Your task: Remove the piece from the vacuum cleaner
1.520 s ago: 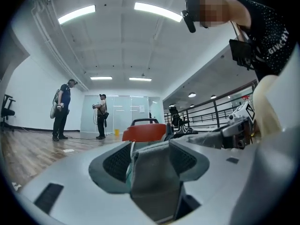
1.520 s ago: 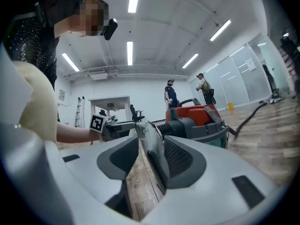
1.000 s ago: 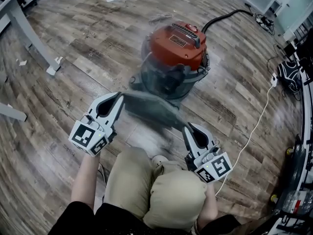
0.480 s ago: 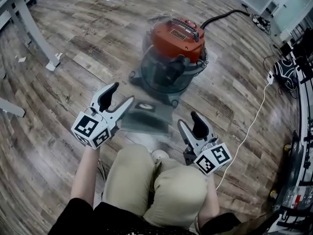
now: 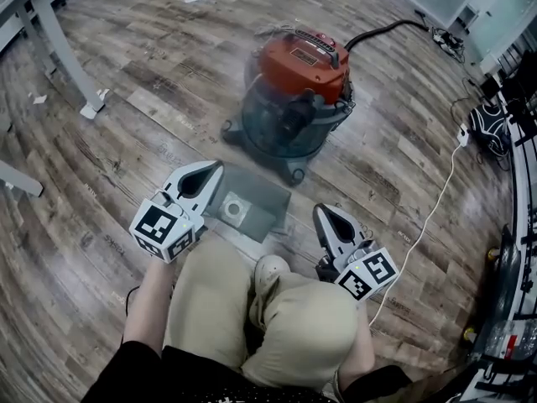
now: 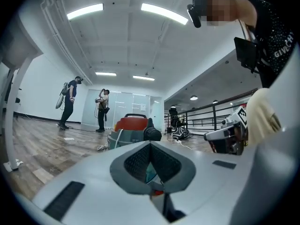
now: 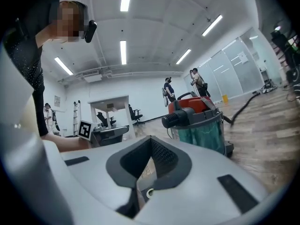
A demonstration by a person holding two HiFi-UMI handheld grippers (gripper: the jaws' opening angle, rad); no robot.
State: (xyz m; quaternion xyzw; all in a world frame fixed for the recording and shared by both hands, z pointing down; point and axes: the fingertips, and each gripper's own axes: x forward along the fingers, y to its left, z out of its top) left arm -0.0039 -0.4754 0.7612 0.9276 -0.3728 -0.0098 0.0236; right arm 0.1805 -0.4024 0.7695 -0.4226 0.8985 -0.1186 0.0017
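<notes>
Grey and flat, the piece (image 5: 252,198) lies on the wooden floor (image 5: 126,141), detached from the vacuum cleaner (image 5: 294,91), with its round pale opening facing up.

**Hazards**
- The piece rests close in front of the person's knees (image 5: 268,269). A forward shift of the legs could press on it or push it away.
- Its far edge lies near the base of the vacuum cleaner. If the machine rolled, it could ride onto the piece.
- The piece lies flat. Any re-grip would probably need a claw to get under an edge, and a closed claw would only slide it along the floor.

**Claw state**
- Left claw (image 5: 210,171): the jaws have just closed, pads together with nothing between them.
- Right claw (image 5: 325,215): the jaws have just closed, also empty.

**Position**
- The piece lies between the two claws.
- The left claw tip is at its left edge. Contact cannot be confirmed.
- The right claw stands clear of its right edge.
</notes>
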